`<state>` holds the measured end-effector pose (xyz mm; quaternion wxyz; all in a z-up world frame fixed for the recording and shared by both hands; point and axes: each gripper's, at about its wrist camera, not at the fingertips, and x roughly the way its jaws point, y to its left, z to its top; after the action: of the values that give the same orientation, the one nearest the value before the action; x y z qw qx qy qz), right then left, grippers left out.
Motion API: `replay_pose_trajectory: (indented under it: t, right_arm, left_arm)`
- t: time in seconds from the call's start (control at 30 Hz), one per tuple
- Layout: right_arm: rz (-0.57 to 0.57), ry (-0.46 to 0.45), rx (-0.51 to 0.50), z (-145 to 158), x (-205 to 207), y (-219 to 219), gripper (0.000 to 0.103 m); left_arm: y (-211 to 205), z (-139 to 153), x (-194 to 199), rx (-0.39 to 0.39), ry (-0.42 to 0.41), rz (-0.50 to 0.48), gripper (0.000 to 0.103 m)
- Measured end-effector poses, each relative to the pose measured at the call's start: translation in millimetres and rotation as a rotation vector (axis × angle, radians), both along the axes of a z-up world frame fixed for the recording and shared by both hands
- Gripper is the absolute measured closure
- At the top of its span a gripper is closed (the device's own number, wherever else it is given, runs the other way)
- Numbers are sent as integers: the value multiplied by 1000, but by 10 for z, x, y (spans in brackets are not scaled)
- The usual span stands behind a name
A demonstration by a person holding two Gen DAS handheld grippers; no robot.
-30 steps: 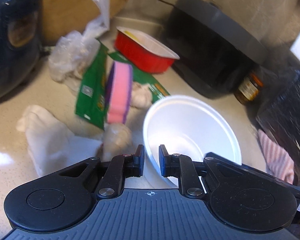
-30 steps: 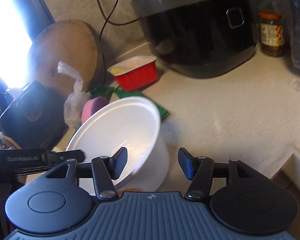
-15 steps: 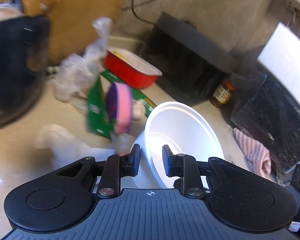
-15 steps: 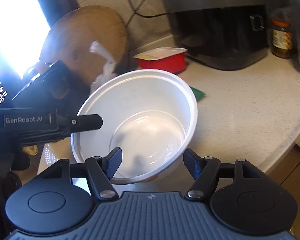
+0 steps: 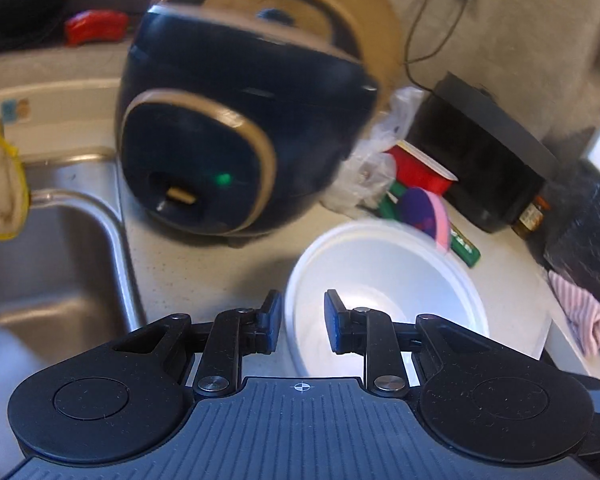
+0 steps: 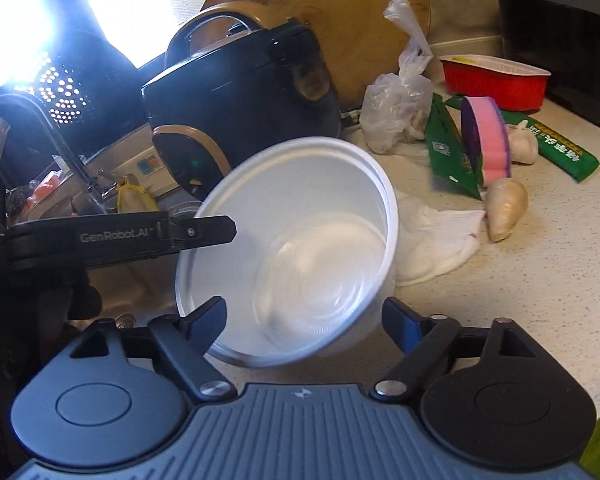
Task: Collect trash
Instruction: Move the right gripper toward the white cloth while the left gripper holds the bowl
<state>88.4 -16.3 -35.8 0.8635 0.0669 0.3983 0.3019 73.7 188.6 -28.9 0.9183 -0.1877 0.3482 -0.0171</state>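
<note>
With its two fingers pinched across the near rim, the left gripper (image 5: 300, 322) is clamped on the white bowl (image 5: 384, 296), one finger outside the wall and one inside. From the right wrist view the bowl (image 6: 300, 248) is tilted, mouth toward the camera, held clear of the counter (image 6: 540, 288), with the left gripper's finger (image 6: 196, 232) at its 9 o'clock rim. The right gripper (image 6: 304, 320) has its jaws spread wide, one at each side of the bowl's lower wall; contact cannot be confirmed.

Beyond the bowl:
- At 3 o'clock of it, a crumpled white tissue (image 6: 436, 240) lies on the counter.
- At 2 o'clock, a pink and purple sponge (image 6: 486, 142) stands on edge against green wrappers (image 6: 560, 148), with a pale lump (image 6: 506, 208) just below it.
- At 1 o'clock, a knotted clear plastic bag (image 6: 396, 108) and a red tray (image 6: 496, 82) beside it.
- At 11 o'clock, a dark rice cooker (image 5: 236, 136), and behind it a round wooden board (image 6: 340, 8).
- At 9 o'clock in the left wrist view, a steel sink (image 5: 52, 248).
</note>
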Motion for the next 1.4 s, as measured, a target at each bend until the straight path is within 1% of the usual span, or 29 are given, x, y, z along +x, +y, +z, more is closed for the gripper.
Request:
replay_pose_trajectory:
  t: [0.07,0.13,0.17,0.2,0.27,0.33,0.37,0.4,0.43,0.5,0.53,0.63,0.8,0.9,0.97,1.07,1.17,1.27,1.37,1.4]
  right_arm:
    - [-40,-10,-17,19,13,15,16]
    - [-88,-28,-32,50,-15,-88,16]
    - [-118,-39,-37,86,-30,-168,14]
    - [-146,-48,-39,121,-39,-246,9]
    - [-226,-73,-42,184,-33,-463,3]
    - [-312,-92,-50,209,21,-724,1]
    - [-348,-93,-59,183,74,-845,0]
    - [-373,-87,-79,129,129,-943,0]
    - [-400,-67,-111,67,193,-1017,0]
    - [-441,-13,-162,-68,307,-1134,0]
    - [-445,2,-169,-144,328,-1192,0]
    - [-447,6,-173,-291,359,-1256,0]
    - [-385,-30,-259,-405,407,-1128,0]
    - [-366,-59,-269,-429,438,-1095,0]
    - [-358,-45,-266,-465,474,-1079,0]
    - [-333,-14,-254,-517,502,-1050,0]
    - [-330,-30,-261,-530,480,-1005,0]
    - [-293,-34,-267,-530,460,-922,0]
    - [-267,-66,-330,-560,409,-812,0]
    - [-276,-72,-322,-565,388,-812,0]
  left_arm:
    - [39,-76,61,-27,12,-16,77]
    - [32,-118,114,-39,15,-34,78]
    - [12,-127,134,-39,21,-42,81]
    - [-25,-132,162,-34,30,-51,82]
    - [-93,-138,208,-19,47,-66,83]
    - [-132,-141,233,-8,56,-69,84]
    - [-152,-143,239,-5,62,-61,86]
    - [-162,-140,252,-3,75,-44,87]
    - [-172,-132,266,-6,95,-26,89]
    - [-193,-129,272,-3,119,-7,89]
    - [-211,-128,273,9,121,-3,89]
    - [-259,-106,262,36,118,23,89]
    - [-300,-67,214,34,99,64,90]
    - [-290,-63,169,37,89,87,91]
    - [-258,-53,149,28,90,97,92]
    - [-199,-31,72,13,66,116,92]
    - [-142,-37,34,-1,70,138,92]
    - [-91,-23,-1,-18,59,153,92]
    - [-52,-20,-23,-29,55,162,92]
    - [-39,-20,-28,-31,55,166,92]
